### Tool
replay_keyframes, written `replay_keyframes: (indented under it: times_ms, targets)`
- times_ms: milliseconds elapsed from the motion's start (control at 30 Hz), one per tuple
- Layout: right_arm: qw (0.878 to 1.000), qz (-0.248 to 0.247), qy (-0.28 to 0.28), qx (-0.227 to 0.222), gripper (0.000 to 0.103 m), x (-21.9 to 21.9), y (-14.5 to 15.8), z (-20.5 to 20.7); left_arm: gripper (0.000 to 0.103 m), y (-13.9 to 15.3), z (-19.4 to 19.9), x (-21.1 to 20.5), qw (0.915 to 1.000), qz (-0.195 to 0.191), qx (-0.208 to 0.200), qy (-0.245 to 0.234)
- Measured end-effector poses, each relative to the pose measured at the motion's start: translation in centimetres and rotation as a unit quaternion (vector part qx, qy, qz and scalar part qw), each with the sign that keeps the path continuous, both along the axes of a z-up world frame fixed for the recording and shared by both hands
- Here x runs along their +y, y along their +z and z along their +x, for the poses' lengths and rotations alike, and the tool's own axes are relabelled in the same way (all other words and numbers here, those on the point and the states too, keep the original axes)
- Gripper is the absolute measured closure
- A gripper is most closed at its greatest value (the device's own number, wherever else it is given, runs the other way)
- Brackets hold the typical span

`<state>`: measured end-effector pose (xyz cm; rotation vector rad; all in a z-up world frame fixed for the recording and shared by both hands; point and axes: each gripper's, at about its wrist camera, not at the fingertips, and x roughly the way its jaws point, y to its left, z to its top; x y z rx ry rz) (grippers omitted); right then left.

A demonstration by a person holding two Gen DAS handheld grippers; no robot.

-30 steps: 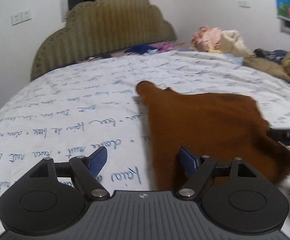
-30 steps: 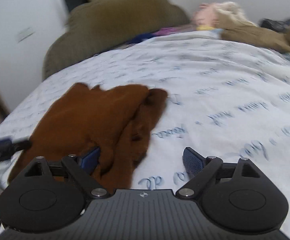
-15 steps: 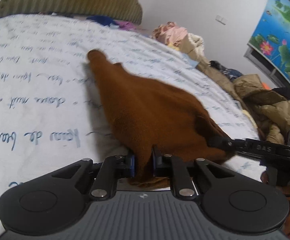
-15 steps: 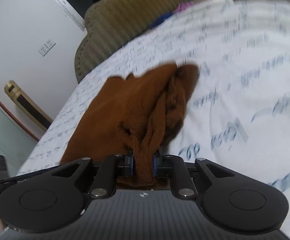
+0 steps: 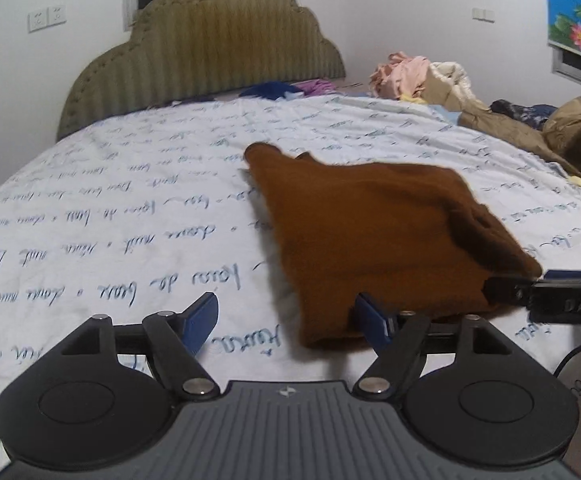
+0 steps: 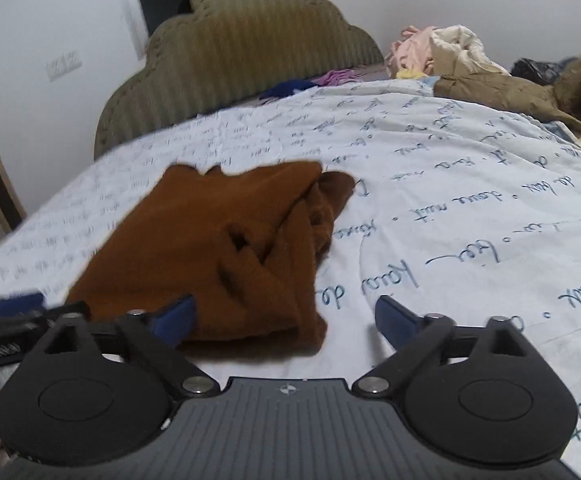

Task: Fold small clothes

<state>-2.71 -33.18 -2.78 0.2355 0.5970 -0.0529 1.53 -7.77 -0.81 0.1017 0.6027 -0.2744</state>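
A small brown knitted garment (image 5: pixel 374 232) lies folded on the bed; it also shows in the right wrist view (image 6: pixel 226 248). My left gripper (image 5: pixel 286 320) is open and empty, its jaws apart at the garment's near left corner. My right gripper (image 6: pixel 286 320) is open and empty at the garment's near right corner. The right gripper's fingers (image 5: pixel 546 292) show at the right edge of the left wrist view. The left gripper's fingers (image 6: pixel 6 312) show at the left edge of the right wrist view.
The bed has a white sheet with blue handwriting print (image 5: pixel 130 216) and an olive padded headboard (image 5: pixel 210 44). A pile of clothes (image 5: pixel 422 76) and a tan coat (image 5: pixel 530 128) lie at the far right. Blue and purple cloths (image 5: pixel 286 89) lie by the headboard.
Both grippers were shut on the garment's near edge half a second ago. Now both have let go and opened, and the garment lies flat on the bed.
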Motion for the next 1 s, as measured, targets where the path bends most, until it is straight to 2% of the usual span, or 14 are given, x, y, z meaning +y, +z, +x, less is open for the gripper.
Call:
replay_keyframes:
  times_ms: [133,267,733,1000]
  targets:
    - [1.000,-0.003,-0.013,0.001,0.000,0.6,-0.4,0.5,0.027,-0.9,0.3,0.8,0.9994,-0.024,0.017,0.018]
    - [1.000,-0.026,-0.004,0.001,0.000,1.3,-0.7,0.3,0.025,-1.5,0.0,0.9,0.9993,-0.022,0.015,0.025]
    - [1.000,-0.027,-0.010,-0.011,0.000,1.4,-1.5,-0.3,0.017,-2.5,-0.6,0.9,0.9992,-0.019,0.006,0.035]
    - [0.999,-0.044,-0.013,-0.011,0.000,2.1,-1.7,-0.7,0.011,-2.8,-1.5,0.4,0.9990,0.004,-0.011,0.042]
